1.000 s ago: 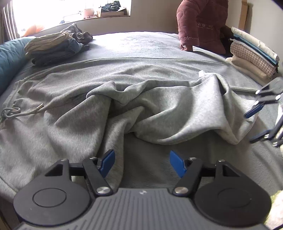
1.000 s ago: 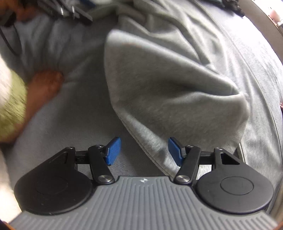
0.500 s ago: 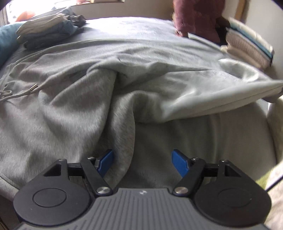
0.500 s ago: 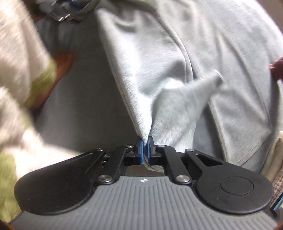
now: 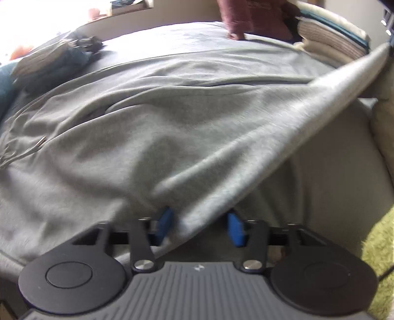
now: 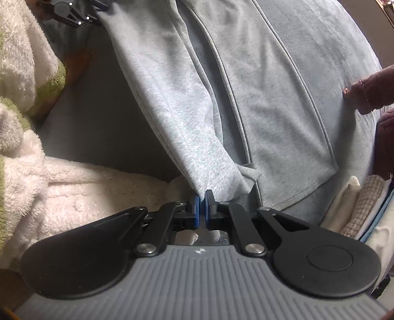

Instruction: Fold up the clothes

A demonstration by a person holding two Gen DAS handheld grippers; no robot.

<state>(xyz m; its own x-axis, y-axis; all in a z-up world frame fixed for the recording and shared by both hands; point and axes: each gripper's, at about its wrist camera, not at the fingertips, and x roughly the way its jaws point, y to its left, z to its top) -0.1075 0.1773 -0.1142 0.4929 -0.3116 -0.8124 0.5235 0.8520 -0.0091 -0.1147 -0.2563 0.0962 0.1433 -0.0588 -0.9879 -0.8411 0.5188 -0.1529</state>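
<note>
A large grey sweat garment (image 5: 152, 128) with a drawstring (image 5: 29, 152) lies spread over the grey bed (image 5: 187, 37). My left gripper (image 5: 200, 227) is open at its near edge, and a fold of the fabric runs between the blue pads (image 5: 164, 225). One corner of the garment is pulled taut up to the right (image 5: 369, 61). In the right wrist view my right gripper (image 6: 202, 205) is shut on that corner of the grey garment (image 6: 197, 137). The cloth stretches away from it to the left gripper (image 6: 71, 11) at the top left.
A stack of folded clothes (image 5: 332, 37) (image 6: 364, 204) stands at the bed's right side. A maroon quilted sleeve (image 5: 251, 17) (image 6: 364, 96) rests on the far bed. Loose dark clothes (image 5: 56, 56) lie at the back left. The person's fluffy white-and-green sleeve (image 6: 49, 177) is beside the right gripper.
The right gripper shut on the garment's corner and lifted it up and to the right, stretching the cloth flat. The left gripper moved onto the near edge and its fingers narrowed.
</note>
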